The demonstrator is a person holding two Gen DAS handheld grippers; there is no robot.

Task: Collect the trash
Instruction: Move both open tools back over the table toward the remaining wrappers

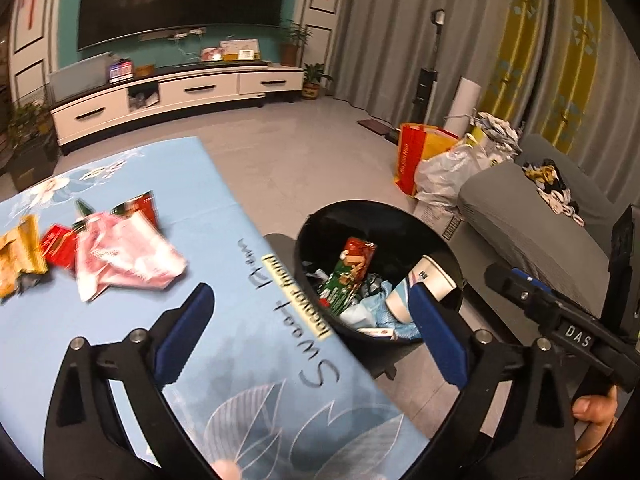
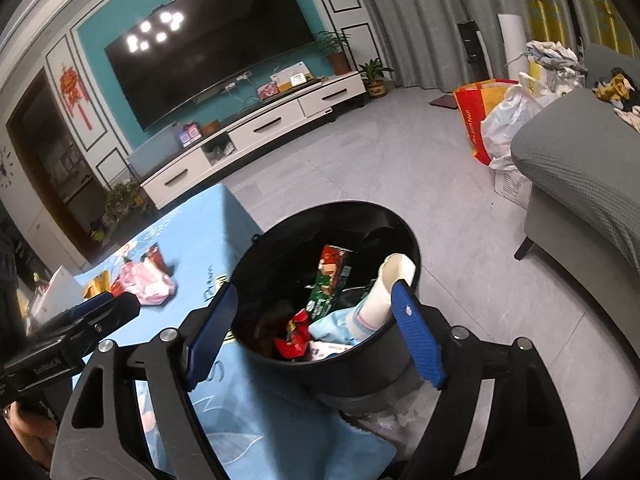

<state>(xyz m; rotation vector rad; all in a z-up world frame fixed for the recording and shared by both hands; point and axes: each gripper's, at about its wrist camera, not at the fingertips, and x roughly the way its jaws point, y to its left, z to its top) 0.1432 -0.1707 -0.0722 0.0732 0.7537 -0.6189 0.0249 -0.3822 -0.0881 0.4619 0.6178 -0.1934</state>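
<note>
A black trash bin (image 1: 320, 220) (image 2: 384, 364) stands beside the blue-clothed table (image 1: 224, 264) (image 2: 204, 236). It holds a green snack pack (image 1: 348, 276) (image 2: 328, 288), a white paper cup (image 1: 432, 276) (image 2: 384, 292) and other wrappers. On the table lie a pink wrapper (image 1: 124, 256) (image 2: 146, 284), red packets (image 1: 60, 246) (image 2: 156, 258) and a yellow wrapper (image 1: 18, 256) (image 2: 96, 284). My left gripper (image 1: 310, 322) is open and empty over the table's edge. My right gripper (image 2: 314, 320) is open and empty above the bin.
A grey sofa (image 1: 532, 224) (image 2: 580, 168) stands right of the bin. Bags (image 1: 436, 164) (image 2: 500, 120) sit on the floor beyond it. A white TV cabinet (image 1: 176, 96) (image 2: 256, 132) lines the far wall under a large TV (image 2: 208, 52).
</note>
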